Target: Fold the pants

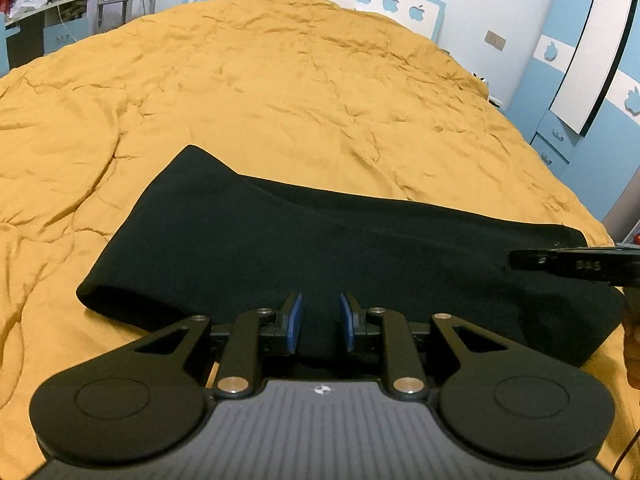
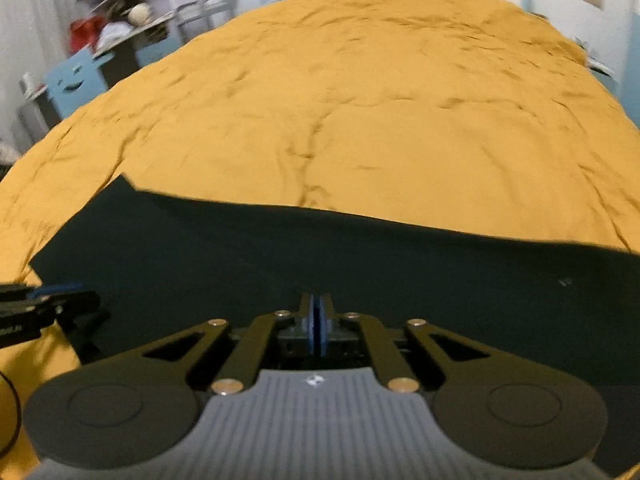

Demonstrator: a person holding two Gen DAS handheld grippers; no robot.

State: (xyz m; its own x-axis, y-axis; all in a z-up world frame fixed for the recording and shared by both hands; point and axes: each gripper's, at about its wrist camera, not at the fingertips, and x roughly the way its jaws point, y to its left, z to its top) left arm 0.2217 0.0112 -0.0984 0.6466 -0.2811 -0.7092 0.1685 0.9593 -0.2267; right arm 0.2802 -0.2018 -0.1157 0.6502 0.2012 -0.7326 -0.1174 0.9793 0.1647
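Note:
Black pants lie folded lengthwise across the near part of a bed with a mustard-yellow cover. My left gripper is open, its blue pads apart just above the pants' near edge, holding nothing. The right gripper shows at the right edge of the left wrist view, over the pants' right end. In the right wrist view the pants fill the lower part, and my right gripper has its pads pressed together at the near edge; no cloth shows between them. The left gripper shows at its left edge.
The yellow cover stretches wide and wrinkled beyond the pants. A white and blue headboard stands at the far end. A cluttered desk is far left. Blue cabinets stand on the right.

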